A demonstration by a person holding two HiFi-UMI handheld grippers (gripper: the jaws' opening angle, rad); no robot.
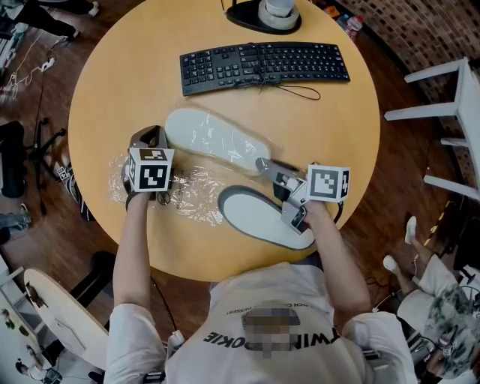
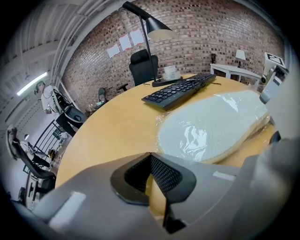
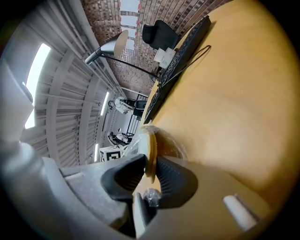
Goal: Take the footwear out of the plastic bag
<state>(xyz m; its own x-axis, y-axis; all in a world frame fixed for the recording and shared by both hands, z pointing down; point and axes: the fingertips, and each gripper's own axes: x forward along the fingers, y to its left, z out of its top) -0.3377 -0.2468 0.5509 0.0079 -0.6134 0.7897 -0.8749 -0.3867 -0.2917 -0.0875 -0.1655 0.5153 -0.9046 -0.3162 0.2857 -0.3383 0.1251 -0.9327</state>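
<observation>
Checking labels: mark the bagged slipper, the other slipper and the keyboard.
bagged slipper (image 1: 214, 139): head view, middle of its white sole under the plastic.
other slipper (image 1: 259, 216): head view, middle of its white sole.
keyboard (image 1: 262, 66): head view, centre of the keys.

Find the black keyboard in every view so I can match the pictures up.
Head view: the keyboard lies upper centre, beyond the bagged slipper.
Left gripper view: the keyboard is centre, just above the middle.
Right gripper view: the keyboard is upper centre, running steeply tilted.
Shared landmark: the desk lamp behind the keyboard. In the head view only its base shows.
</observation>
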